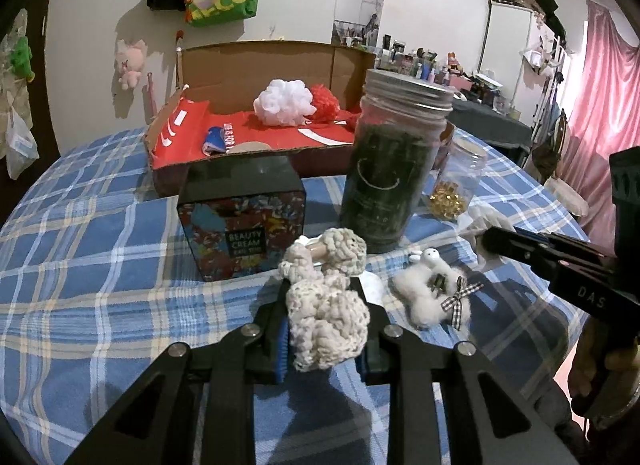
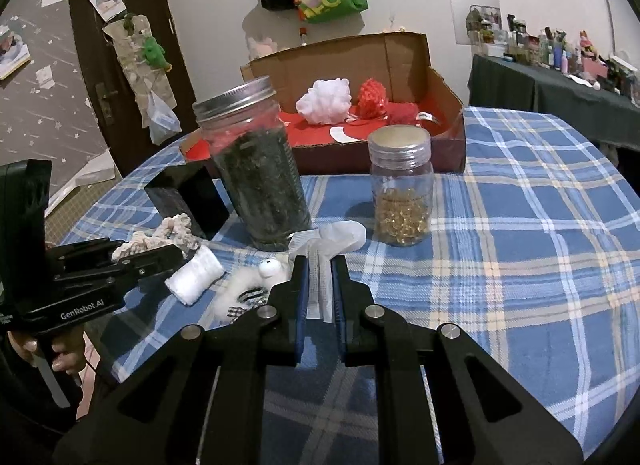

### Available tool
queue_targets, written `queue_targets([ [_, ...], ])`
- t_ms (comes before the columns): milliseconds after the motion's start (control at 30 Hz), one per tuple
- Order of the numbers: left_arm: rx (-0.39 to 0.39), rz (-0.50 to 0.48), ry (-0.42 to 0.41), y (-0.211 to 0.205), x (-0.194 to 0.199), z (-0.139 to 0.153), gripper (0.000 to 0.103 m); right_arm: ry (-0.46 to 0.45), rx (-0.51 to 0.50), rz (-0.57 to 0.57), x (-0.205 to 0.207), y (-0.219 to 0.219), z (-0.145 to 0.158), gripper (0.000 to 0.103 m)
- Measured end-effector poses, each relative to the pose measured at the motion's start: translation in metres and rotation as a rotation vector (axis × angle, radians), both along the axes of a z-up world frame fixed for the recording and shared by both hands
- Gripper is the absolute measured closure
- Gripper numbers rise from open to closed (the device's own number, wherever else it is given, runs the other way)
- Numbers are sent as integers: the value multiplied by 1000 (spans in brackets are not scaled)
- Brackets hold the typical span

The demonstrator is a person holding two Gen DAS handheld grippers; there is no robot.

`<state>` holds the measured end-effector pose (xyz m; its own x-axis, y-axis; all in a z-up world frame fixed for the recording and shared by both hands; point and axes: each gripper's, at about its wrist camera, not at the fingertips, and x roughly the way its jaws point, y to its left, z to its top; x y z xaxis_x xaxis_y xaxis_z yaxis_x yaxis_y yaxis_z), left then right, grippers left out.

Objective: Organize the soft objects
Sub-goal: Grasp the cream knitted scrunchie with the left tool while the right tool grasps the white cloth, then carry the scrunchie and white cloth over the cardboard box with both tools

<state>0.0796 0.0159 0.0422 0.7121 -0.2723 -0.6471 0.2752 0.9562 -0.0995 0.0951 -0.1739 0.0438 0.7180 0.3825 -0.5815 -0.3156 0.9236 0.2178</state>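
Observation:
My left gripper [image 1: 324, 285] is shut on a cream crocheted toy [image 1: 326, 305], held over the blue plaid tablecloth; the toy also shows in the right wrist view [image 2: 168, 231]. My right gripper [image 2: 320, 265] is shut on a white gauzy mask-like cloth [image 2: 332, 241]. A white fluffy plush with a checked bow [image 1: 432, 289] lies on the cloth between the grippers. A white folded pad [image 2: 195, 275] lies beside the left gripper. The open cardboard box [image 1: 256, 65] at the back holds a white pouf [image 1: 284, 101] and a red pouf [image 1: 326, 101].
A tall jar of dark green leaves [image 1: 392, 161] and a black Beauty Cream box [image 1: 242, 221] stand just ahead of the left gripper. A small jar of gold beads [image 2: 402, 189] stands right of the tall jar. The round table's edge [image 2: 600, 385] curves close on the right.

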Motion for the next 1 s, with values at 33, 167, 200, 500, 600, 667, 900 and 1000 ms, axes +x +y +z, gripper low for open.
queue_targets([
  [33,-2,1,4,1,0,0,77,2,1,-2,0,-1,-1,92],
  [167,-17,9,19,8,0,1,77,17,6,-13,1,-8,-2,92],
  [200,-17,14,19,11,-1,0,77,22,8,-14,2,-9,-3,92],
  [500,-10,81,11,43,-8,8,77,32,1,-54,7,-28,1,92],
  [600,-7,110,12,55,-8,8,77,33,-10,-73,9,-35,3,92],
  [667,-4,134,18,64,-6,8,77,38,-21,-89,12,-41,3,92],
  [900,17,163,42,85,7,7,77,76,-30,-118,28,-60,3,92],
  [1000,35,158,46,89,16,6,77,87,-45,-117,38,-66,4,92],
])
